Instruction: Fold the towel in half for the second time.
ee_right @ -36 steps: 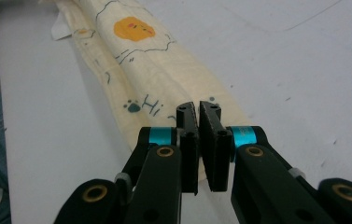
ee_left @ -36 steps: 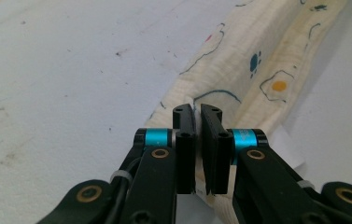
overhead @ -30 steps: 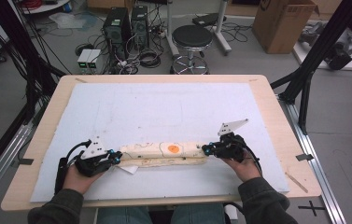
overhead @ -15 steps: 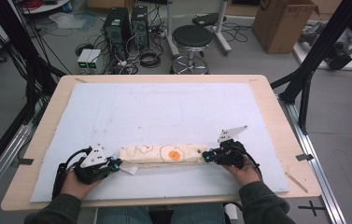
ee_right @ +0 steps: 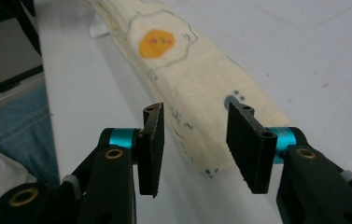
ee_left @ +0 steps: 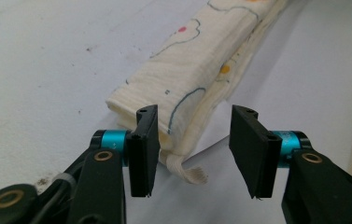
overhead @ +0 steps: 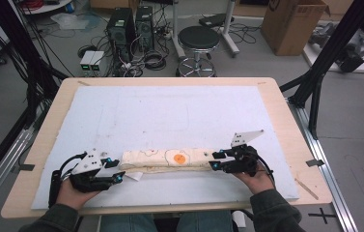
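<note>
The left hand-held gripper (overhead: 114, 176) and right hand-held gripper (overhead: 214, 161) have both just been opening; their jaws stand spread at either end of the folded cloth (overhead: 170, 158), which lies along the bench's (overhead: 286, 116) near edge, with bare white mat (overhead: 170, 116) beyond.

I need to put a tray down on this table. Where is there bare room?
The white mat is bare from its far edge down to the folded cream cloth with the fried-egg print. It is crowded along the near edge, where the left gripper and right gripper flank the cloth's ends.
</note>
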Motion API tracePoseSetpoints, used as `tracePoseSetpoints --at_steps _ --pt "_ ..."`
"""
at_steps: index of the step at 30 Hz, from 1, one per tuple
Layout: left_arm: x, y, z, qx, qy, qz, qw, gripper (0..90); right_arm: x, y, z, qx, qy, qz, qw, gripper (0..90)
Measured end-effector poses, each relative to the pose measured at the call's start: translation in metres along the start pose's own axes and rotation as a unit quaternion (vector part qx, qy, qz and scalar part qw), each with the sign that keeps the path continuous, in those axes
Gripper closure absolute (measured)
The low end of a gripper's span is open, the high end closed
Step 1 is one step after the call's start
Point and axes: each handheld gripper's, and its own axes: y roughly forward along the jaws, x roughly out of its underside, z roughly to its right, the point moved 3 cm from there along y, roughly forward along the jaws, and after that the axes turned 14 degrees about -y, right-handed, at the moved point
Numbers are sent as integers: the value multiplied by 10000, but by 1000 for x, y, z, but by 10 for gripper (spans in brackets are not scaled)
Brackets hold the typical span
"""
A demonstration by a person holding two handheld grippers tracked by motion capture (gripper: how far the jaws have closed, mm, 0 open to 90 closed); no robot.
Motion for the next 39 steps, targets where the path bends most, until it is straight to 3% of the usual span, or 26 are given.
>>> tracePoseSetpoints --at_steps 5,10,14,19,23,29,32,39 --pt "-17 4 1 51 -30 140 9999 513 -19 -2 -1 17 -101 156 9998 570" --pt "-37 31 6 107 -49 19 9999 764 -43 18 0 -134 -129 113 9998 724" --pt "-39 54 10 112 -33 -285 9995 873 -51 40 2 -352 -12 -24 9994 825" --pt "-37 66 13 212 -7 -475 9986 885 -50 62 3 -631 111 -280 9976 854" --pt "-31 69 13 181 68 -762 9969 887 -46 72 0 -814 96 -490 9954 855" --pt "-19 69 8 145 38 -929 9956 883 -37 76 -2 -813 78 -860 9929 854" --pt "-13 68 5 131 -49 -962 9953 882 -30 76 -1 -767 115 -908 9928 854" --pt "-10 64 3 57 7 -958 9954 874 -14 64 3 -678 249 -925 9931 854"
